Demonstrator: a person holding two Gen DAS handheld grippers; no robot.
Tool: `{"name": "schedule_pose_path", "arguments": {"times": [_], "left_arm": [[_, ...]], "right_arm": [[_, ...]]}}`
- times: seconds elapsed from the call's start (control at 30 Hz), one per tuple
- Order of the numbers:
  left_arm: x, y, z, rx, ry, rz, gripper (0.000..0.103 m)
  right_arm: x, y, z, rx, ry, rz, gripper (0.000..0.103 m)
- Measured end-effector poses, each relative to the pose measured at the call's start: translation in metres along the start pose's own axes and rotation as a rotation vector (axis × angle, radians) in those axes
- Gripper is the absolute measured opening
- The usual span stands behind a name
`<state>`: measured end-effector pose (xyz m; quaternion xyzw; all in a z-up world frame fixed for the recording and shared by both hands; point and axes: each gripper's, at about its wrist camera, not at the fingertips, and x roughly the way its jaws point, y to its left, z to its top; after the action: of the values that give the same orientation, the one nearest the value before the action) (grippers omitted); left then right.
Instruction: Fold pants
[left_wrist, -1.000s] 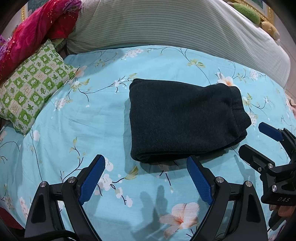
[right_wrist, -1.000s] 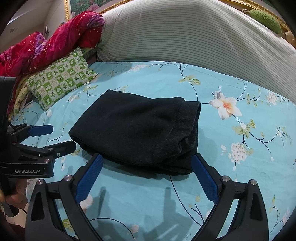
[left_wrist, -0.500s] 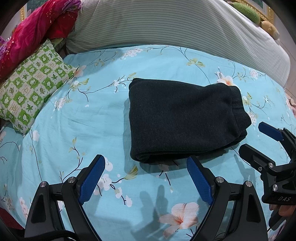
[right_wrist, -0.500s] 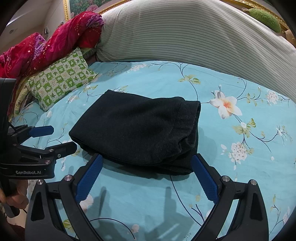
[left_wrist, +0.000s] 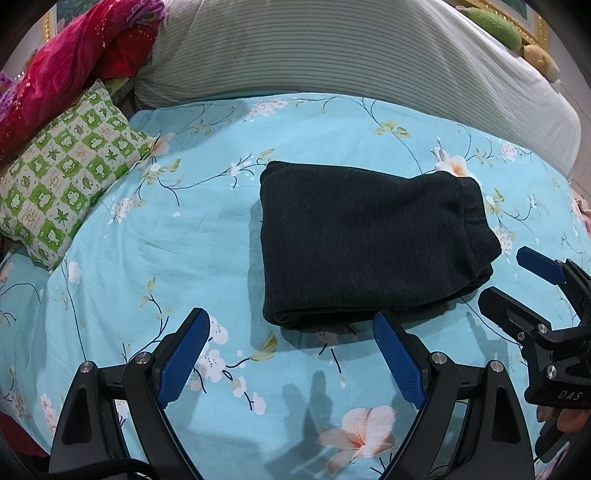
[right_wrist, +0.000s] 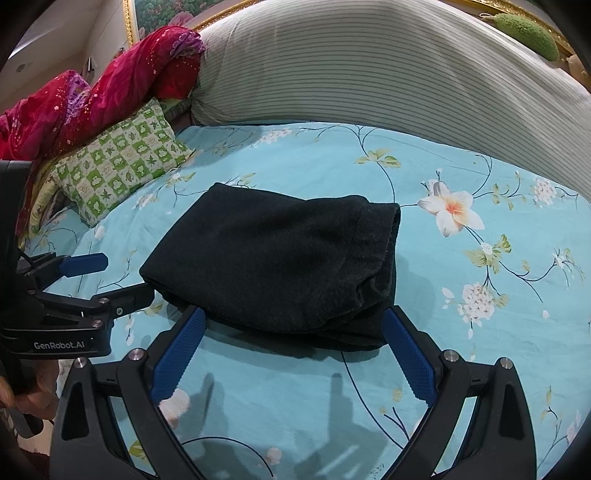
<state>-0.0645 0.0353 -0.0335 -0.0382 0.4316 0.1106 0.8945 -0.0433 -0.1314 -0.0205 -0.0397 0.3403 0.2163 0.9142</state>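
Observation:
The dark pants (left_wrist: 365, 243) lie folded into a compact rectangle on the light blue floral bedsheet (left_wrist: 184, 236). They also show in the right wrist view (right_wrist: 280, 266). My left gripper (left_wrist: 291, 328) is open and empty, held just in front of the near edge of the pants. My right gripper (right_wrist: 293, 325) is open and empty, its fingertips flanking the near edge of the pants without holding them. The right gripper shows at the right of the left wrist view (left_wrist: 517, 280), and the left gripper at the left of the right wrist view (right_wrist: 122, 277).
A green checkered pillow (left_wrist: 66, 173) lies at the left. A red quilt (left_wrist: 74, 62) is bunched at the back left. A large striped bolster (left_wrist: 351, 55) runs along the back. A green plush toy (left_wrist: 495, 26) sits at the back right.

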Motion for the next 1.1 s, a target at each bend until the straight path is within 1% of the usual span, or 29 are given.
{"name": "schedule_pose_path", "arguments": {"times": [0.43, 0.93, 1.1], "left_arm": [[-0.002, -0.006, 0.008, 0.016, -0.003, -0.010, 0.090], [0.001, -0.004, 0.016, 0.011, 0.002, -0.015, 0.090], [-0.001, -0.005, 0.019, 0.012, -0.011, -0.007, 0.090]], "right_arm": [[-0.002, -0.015, 0.004, 0.057, 0.008, -0.022, 0.097], [0.000, -0.021, 0.011, 0.081, 0.010, -0.016, 0.097], [0.002, -0.023, 0.013, 0.085, 0.010, -0.014, 0.097]]}}
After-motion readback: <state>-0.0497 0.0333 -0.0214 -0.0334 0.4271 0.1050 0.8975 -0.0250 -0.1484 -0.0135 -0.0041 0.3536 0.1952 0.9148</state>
